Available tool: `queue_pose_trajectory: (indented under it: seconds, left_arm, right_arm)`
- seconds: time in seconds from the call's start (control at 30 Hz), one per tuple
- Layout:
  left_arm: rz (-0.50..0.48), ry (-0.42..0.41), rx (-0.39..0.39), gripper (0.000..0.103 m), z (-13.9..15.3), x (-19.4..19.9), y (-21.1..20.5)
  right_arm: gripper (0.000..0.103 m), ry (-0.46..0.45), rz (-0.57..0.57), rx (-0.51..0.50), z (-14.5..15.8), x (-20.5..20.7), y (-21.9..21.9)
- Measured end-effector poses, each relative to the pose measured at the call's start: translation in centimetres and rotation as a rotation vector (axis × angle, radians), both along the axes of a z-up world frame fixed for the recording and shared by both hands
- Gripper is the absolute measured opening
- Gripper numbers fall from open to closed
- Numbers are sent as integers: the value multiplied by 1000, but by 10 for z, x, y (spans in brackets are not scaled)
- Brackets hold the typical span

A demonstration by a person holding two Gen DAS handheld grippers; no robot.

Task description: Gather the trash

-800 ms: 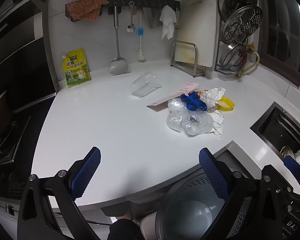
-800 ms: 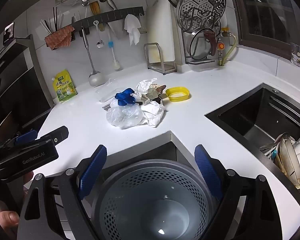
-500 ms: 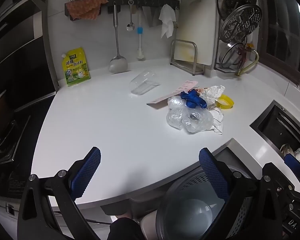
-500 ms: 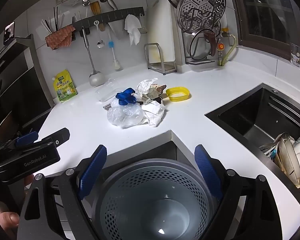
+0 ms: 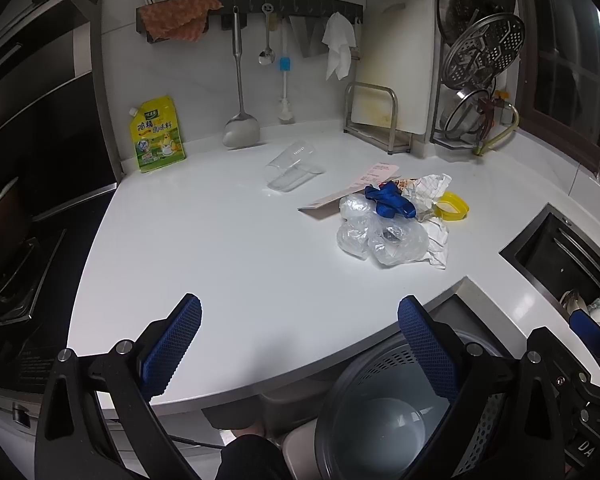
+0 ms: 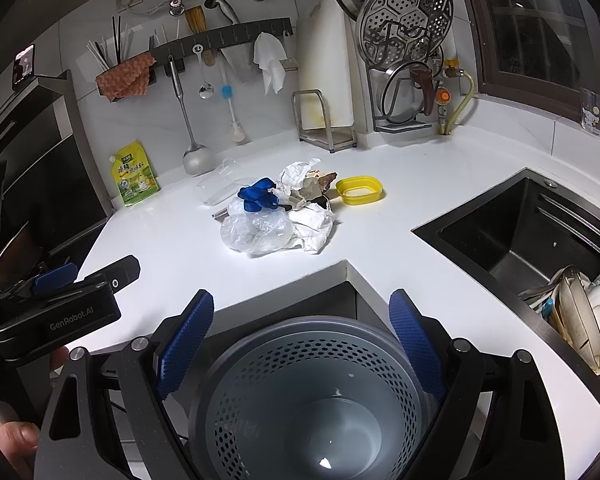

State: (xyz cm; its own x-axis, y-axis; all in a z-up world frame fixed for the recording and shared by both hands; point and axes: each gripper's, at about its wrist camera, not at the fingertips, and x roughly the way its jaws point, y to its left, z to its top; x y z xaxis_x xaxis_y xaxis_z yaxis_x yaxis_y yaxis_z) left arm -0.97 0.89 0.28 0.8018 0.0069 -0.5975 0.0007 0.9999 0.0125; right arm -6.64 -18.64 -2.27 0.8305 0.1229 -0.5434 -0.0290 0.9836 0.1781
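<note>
Change since before: hardly anything; we see the trash pile a shade lower in the left wrist view than a moment ago, and both tools hang where they were.
Countertop (image 5: pixel 220 248): white and wrapped round a corner, its notch leaving room for the bin below, which we judge is why the trash lies so near that edge.
Sink (image 6: pixel 512 236): dark basin to the right, stacked dishes (image 6: pixel 584 316) crowding its near end; the rest of it bare.
Trash bin (image 6: pixel 312 400): perforated grey basket just under the counter notch, directly below both tools; we see only a small pale fleck on its floor, so nothing is collected yet.
Trash pile (image 6: pixel 276 216): well out on the counter beyond the notch, a crumpled clear bag (image 5: pixel 384 236) in front, white paper (image 6: pixel 314 226) beside it, a blue glove (image 5: pixel 392 200) on top, and a yellow ring-shaped lid (image 6: pixel 359 190) touching its far side.
Clear cup (image 5: pixel 292 168): lying on its side, apart from the pile toward the wall, with nothing visible inside.
Yellow pouch (image 5: pixel 156 140): upright against the backsplash; we take it for seasoning kept there, not trash.
Left gripper (image 5: pixel 300 344): jaws spread wide, nothing between them, over the near counter edge.
Right gripper (image 6: pixel 302 342): likewise spread and bare, poised above the bin, well short of the pile.
</note>
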Motion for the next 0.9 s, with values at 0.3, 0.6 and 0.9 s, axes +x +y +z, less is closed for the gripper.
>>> queue_pose_trajectory:
  seconds: [0.3, 0.6, 0.9]
  left_arm:
    - [-1, 1, 3, 97, 0, -2, -2]
    - [-2, 2, 9, 97, -1, -2, -7]
    - [1, -1, 1, 97, 0, -2, -6]
  right_arm:
    - [85, -3, -2, 10, 1, -2, 0]
    - [85, -5, -7, 14, 1, -1, -3]
    - [85, -6, -7, 11, 2, -1, -2]
